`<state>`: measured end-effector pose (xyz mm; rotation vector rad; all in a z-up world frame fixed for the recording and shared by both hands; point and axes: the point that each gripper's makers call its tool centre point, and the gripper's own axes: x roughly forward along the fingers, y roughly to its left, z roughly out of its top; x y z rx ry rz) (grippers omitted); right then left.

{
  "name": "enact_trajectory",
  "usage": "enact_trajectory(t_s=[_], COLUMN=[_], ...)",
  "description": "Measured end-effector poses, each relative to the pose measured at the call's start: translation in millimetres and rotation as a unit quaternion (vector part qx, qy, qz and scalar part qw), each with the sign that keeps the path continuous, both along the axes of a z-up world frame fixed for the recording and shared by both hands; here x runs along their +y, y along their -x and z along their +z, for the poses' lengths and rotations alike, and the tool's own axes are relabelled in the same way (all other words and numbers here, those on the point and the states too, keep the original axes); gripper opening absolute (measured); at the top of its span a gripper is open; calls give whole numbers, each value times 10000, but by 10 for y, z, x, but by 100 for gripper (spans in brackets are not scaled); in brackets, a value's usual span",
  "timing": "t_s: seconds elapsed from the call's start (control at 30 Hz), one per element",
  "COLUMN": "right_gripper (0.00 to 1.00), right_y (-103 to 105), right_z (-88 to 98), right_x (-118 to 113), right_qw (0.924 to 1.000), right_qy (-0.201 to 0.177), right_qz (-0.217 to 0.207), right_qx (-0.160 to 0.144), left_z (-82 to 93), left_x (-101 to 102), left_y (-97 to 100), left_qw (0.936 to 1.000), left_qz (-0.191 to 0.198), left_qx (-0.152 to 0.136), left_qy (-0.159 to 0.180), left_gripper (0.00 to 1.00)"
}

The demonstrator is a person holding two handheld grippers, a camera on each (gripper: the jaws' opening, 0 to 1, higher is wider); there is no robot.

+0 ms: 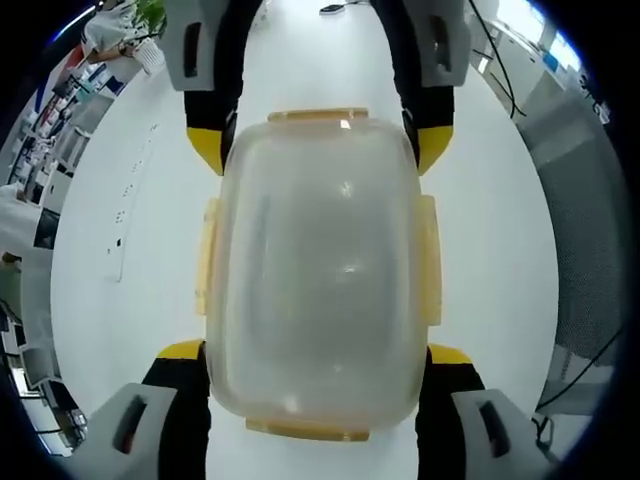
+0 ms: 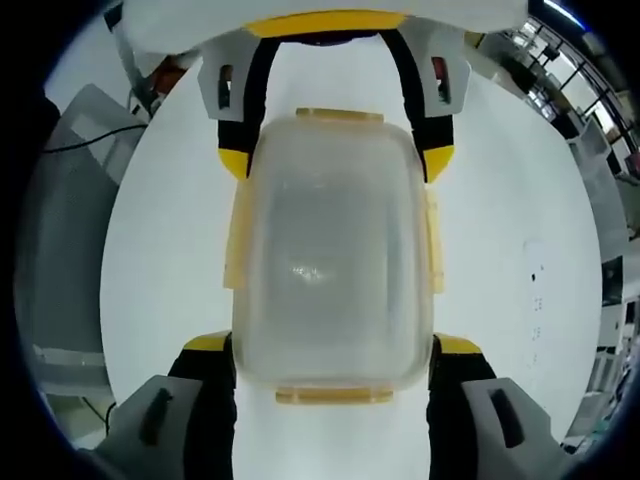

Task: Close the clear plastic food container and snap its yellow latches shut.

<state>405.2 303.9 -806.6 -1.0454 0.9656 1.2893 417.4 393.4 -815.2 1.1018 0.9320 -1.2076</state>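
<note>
A clear plastic container (image 1: 318, 270) with its lid on lies on the white table (image 1: 130, 150), seen from above. Yellow latches sit on all its sides, such as the one at the left (image 1: 207, 255) and the far end (image 1: 318, 116); whether they are snapped down I cannot tell. My left gripper (image 1: 315, 352) straddles the near end, its yellow-tipped jaws against both long sides. My right gripper (image 1: 320, 150) clasps the opposite end the same way. In the right gripper view the container (image 2: 330, 250) sits between my right gripper (image 2: 332, 345) and my left gripper (image 2: 336, 160).
A flat white strip with dark marks (image 1: 120, 240) lies on the table to one side of the container, also seen as the strip (image 2: 535, 300). Black cables (image 1: 505, 80) trail off the table edge. Office shelves (image 1: 60, 110) stand beyond the table.
</note>
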Motion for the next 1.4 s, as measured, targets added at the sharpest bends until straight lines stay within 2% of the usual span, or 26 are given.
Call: enact_trajectory(t_s=[0.17,0.3,0.4,0.57,0.67,0.73,0.83,0.9,0.93,0.97,1.03,1.1,1.13,1.2,1.3,1.37,1.4], right_gripper=[77,81,84,85,87,88,90,92,93,95,98,99,100,100,100,100,100], right_y=[2,-16,-28,-19,-22,-19,15,57,64,77,106,138,156,184,239,297,321], right_z=[6,77,112,83,117,152,151,141,156,167,203,233,234,221,147,89,69], right_x=[23,123,141,81,82,95,97,87,96,100,115,120,114,106,92,102,103], right_qw=[9999,9964,9915,9825,9701,9587,9468,9419,9335,9292,9182,9056,9022,8938,8888,8904,8914], right_qy=[-124,-770,-1149,-1521,-1901,-2202,-2460,-2536,-2696,-2776,-3017,-3218,-3259,-3369,-3367,-3304,-3264], right_qz=[-7,-355,-588,-1023,-1443,-1725,-1990,-2101,-2264,-2334,-2456,-2671,-2740,-2884,-3037,-3063,-3085], right_qx=[-25,-44,-134,-345,-447,-515,-591,-656,-690,-706,-744,-707,-688,-668,-663,-640,-612], left_z=[26,31,104,164,177,170,164,187,183,183,154,174,171,163,102,38,28], left_x=[4,31,9,33,56,78,127,144,165,172,186,193,202,219,214,238,240], left_y=[0,-22,-75,-90,-76,-42,7,49,88,110,197,244,257,282,315,323,329], left_qw=[9992,9981,9954,9862,9795,9727,9626,9517,9450,9401,9261,9190,9171,9089,8935,8935,8910], left_qz=[150,188,170,600,867,1153,1461,1686,1866,1966,2392,2461,2499,2645,2925,2960,2998], left_qx=[10,-81,-313,-527,-631,-627,-712,-791,-777,-771,-573,-619,-634,-629,-441,-438,-432], left_qy=[376,577,885,1449,1707,1913,2167,2441,2572,2676,2860,3017,3041,3161,3379,3348,3381], left_gripper=[84,87,89,87,85,85,84,83,83,84,89,87,87,87,87,87,87])
